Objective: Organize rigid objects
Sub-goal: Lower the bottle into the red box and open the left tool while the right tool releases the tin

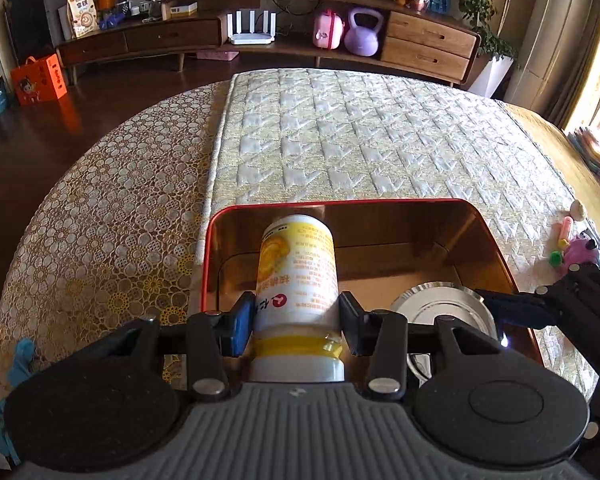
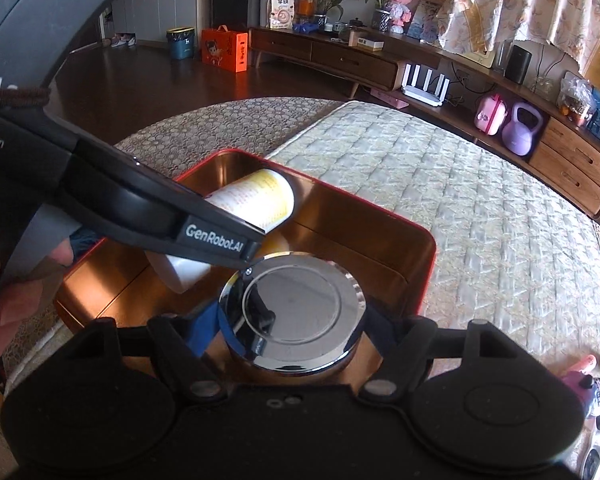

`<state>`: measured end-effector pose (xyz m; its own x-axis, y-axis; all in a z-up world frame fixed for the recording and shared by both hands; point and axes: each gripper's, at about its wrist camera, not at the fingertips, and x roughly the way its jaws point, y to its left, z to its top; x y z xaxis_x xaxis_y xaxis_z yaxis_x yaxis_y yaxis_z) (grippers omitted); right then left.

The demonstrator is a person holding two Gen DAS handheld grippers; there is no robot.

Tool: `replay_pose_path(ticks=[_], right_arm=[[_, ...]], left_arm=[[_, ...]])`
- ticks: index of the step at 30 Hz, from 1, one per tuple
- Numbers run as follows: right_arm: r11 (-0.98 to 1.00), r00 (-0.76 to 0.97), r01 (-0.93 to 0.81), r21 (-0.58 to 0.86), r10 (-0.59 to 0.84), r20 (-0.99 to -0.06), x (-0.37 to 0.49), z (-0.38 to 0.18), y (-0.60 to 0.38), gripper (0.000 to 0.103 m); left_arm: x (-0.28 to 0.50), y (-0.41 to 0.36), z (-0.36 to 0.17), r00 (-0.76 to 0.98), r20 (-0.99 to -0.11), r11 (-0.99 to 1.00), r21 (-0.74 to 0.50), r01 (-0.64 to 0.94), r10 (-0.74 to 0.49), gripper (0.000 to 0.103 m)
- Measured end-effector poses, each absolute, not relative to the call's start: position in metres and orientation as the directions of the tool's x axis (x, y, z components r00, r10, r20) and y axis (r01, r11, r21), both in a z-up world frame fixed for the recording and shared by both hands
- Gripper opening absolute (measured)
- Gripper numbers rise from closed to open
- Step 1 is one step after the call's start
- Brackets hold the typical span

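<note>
Sitting between left jaws: bottle (image 1: 296, 276)

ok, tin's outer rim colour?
Red rim on the tin, with a coppery-gold inside; it shows best in the right wrist view.

the bottle's (image 1: 298, 276) label print is too small to read; the left gripper (image 2: 236, 246) hides its middle.

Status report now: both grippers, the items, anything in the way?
Left gripper shut on bottle. Right gripper shut on shiny round tin. Both over red box. Nothing in the way.
</note>
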<state>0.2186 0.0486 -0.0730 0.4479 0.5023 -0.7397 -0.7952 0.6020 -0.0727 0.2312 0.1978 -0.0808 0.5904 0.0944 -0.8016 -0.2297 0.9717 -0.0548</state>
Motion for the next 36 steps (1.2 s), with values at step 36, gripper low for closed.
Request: replay_pose_path(ticks=[36], right_arm=[[0.65, 0.441, -0.758, 0.055, 0.573, -0.691, 0.192, -0.035, -0.006, 0.084]], left_arm=[[0.205, 0.183, -0.052, 0.607, -0.791, 0.966, -0.092, -0.242, 0.077, 0.052]])
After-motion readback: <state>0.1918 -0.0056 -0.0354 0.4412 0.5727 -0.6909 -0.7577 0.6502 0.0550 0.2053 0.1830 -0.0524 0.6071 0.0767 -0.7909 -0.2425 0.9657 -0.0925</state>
